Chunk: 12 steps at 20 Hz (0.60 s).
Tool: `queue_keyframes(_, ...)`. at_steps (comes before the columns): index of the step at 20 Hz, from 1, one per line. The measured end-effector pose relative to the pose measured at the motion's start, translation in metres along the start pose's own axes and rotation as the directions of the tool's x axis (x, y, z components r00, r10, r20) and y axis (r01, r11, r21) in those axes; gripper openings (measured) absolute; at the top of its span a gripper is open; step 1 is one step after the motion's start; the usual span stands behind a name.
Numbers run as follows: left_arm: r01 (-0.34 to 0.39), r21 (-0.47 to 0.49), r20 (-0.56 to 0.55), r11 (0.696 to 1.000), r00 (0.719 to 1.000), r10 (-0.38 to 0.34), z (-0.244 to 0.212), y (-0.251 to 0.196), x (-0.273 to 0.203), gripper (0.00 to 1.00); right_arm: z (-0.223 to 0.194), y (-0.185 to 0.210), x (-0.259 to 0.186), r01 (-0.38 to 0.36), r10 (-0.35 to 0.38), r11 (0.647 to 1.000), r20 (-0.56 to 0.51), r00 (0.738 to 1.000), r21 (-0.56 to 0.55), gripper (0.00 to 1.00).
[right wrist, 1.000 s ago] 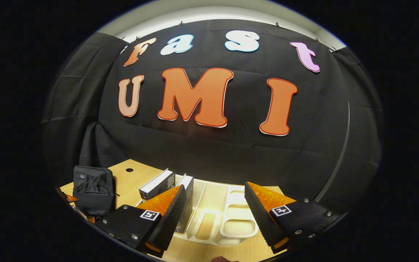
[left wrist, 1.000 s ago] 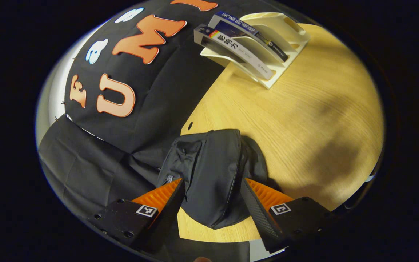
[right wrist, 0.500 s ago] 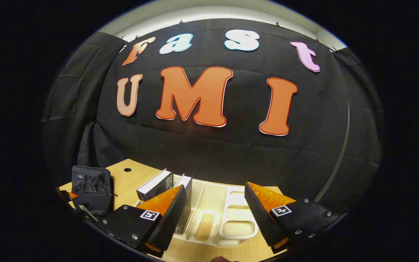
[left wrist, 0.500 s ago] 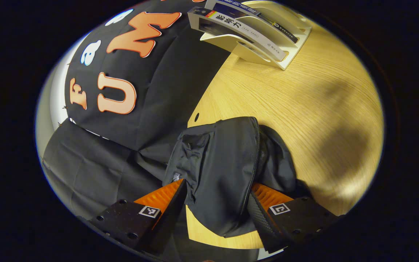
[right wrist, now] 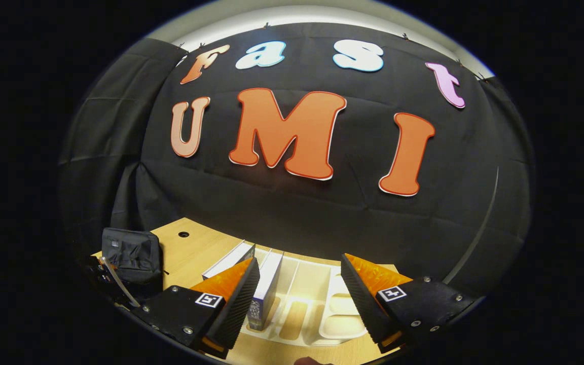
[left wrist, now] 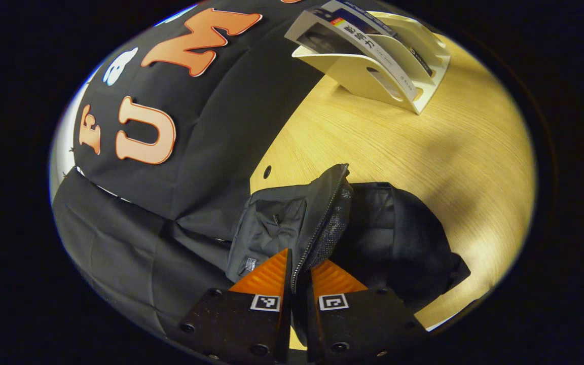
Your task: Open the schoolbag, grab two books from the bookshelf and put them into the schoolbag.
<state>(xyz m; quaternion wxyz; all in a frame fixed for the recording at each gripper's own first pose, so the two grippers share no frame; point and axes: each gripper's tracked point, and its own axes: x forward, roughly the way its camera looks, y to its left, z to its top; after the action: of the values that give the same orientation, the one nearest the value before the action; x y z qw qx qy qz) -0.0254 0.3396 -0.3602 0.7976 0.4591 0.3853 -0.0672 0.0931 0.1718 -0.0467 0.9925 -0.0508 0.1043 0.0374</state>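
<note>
The black schoolbag lies at the table's near left edge, its front flap raised and its zip edge parted from the back part. My left gripper is shut on that flap's zip edge. The white bookshelf stands farther off with two books leaning in it. In the right gripper view, my right gripper hangs open just above the bookshelf, with the two books by its left finger. The schoolbag sits at the far left.
The wooden table has a small round hole near its back edge. The booth's black cloth wall rises directly behind the bookshelf and the bag.
My left gripper has gone from open around the bag to shut on its flap, and the flap now stands lifted apart from the back part. My right gripper shifted slightly toward the bookshelf.
</note>
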Motion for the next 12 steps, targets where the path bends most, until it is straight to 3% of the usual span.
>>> queue_keyframes(3, 0.131, -0.062, -0.002, 0.989, 0.991, -0.131, 0.001, 0.014, -0.002, 0.08, 0.008, 0.022, 0.011, -0.013, 0.013, 1.0, -0.039, 0.999, -0.012, 0.95)
queue_keyframes(7, 0.281, -0.108, 0.01, 0.953, 0.959, -0.282, 0.001, 0.04, 0.002, 0.07, 0.017, 0.05, 0.025, -0.026, 0.025, 1.0, -0.111, 0.993, -0.012, 0.95)
queue_keyframes(12, 0.429, -0.057, 0.043, 0.901, 0.903, -0.427, 0.003, 0.077, 0.002, 0.07, 0.024, 0.078, 0.041, -0.013, 0.013, 1.0, -0.233, 0.972, 0.005, 0.96)
